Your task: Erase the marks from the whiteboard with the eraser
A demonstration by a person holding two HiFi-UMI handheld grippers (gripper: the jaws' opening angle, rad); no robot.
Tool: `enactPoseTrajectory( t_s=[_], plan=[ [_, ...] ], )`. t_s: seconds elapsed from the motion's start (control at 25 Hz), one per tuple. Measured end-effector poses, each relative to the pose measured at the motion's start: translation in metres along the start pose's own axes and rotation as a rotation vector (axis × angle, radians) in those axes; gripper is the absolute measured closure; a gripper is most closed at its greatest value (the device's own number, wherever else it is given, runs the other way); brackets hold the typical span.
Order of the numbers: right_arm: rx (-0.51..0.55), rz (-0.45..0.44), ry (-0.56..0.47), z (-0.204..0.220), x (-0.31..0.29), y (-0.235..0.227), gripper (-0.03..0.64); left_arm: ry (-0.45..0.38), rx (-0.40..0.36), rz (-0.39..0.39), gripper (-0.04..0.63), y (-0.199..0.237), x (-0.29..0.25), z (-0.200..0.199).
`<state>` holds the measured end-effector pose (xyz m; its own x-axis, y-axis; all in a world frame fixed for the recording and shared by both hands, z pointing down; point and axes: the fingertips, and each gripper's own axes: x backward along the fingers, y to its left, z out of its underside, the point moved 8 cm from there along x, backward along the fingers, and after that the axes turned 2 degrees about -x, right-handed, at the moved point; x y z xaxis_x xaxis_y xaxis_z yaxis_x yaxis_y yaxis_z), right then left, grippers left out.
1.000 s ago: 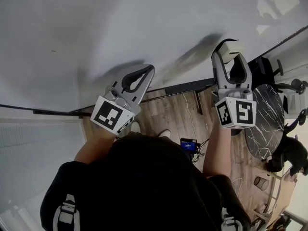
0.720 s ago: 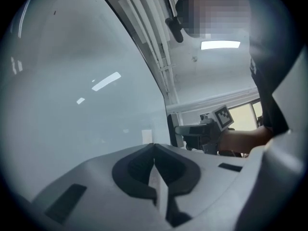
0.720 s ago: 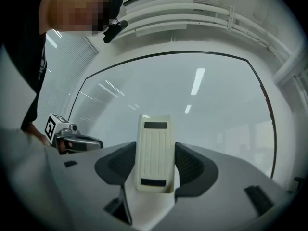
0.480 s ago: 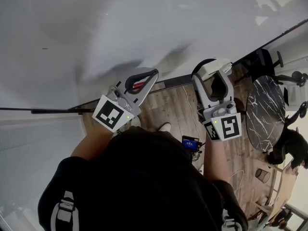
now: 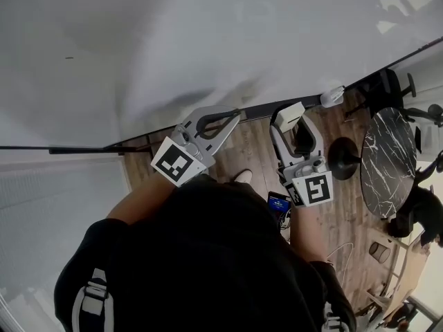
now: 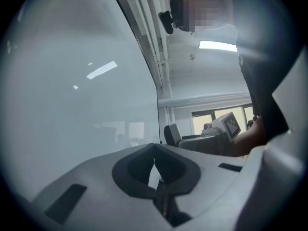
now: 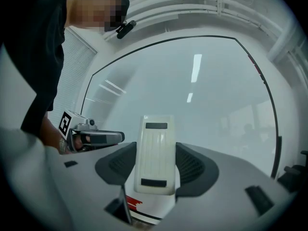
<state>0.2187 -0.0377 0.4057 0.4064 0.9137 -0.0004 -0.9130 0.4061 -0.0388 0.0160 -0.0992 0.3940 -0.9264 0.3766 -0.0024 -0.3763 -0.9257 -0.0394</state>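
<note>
Whiteboard (image 5: 208, 33) ahead, right gripper (image 5: 295, 123) tight around eraser (image 7: 155, 153), left gripper (image 5: 232, 118) closed, empty.

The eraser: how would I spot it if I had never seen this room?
Start at the whiteboard filling the upper head view, then drop to its lower edge, where the person's right hand-held gripper points. The eraser is the cream, ribbed plastic block pinched between its jaws; the left hand-held gripper beside it is shut on nothing.

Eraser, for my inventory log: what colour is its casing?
The eraser is cream-white; the right gripper view shows it best.
</note>
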Motion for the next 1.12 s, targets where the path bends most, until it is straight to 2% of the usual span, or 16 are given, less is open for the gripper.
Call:
enactPoseTrajectory(
  t_s=[0.24, 0.36, 0.56, 1.12],
  plan=[
    [-0.021, -0.027, -0.002, 0.007, -0.004, 0.017, 0.371, 0.005, 0.022, -0.017, 0.591, 0.002, 0.002, 0.010],
    [-0.031, -0.045, -0.060, 0.003, -0.008, 0.021, 0.371, -0.001, 0.028, -0.026, 0.591, 0.002, 0.001, 0.009],
    [-0.002, -0.040, -0.029, -0.001, -0.010, 0.022, 0.370, -0.005, 0.032, -0.039, 0.591, 0.001, 0.001, 0.005],
    [0.008, -0.040, -0.035, -0.002, -0.009, 0.026, 0.371, -0.004, 0.029, -0.039, 0.591, 0.001, 0.005, 0.006]
  ],
)
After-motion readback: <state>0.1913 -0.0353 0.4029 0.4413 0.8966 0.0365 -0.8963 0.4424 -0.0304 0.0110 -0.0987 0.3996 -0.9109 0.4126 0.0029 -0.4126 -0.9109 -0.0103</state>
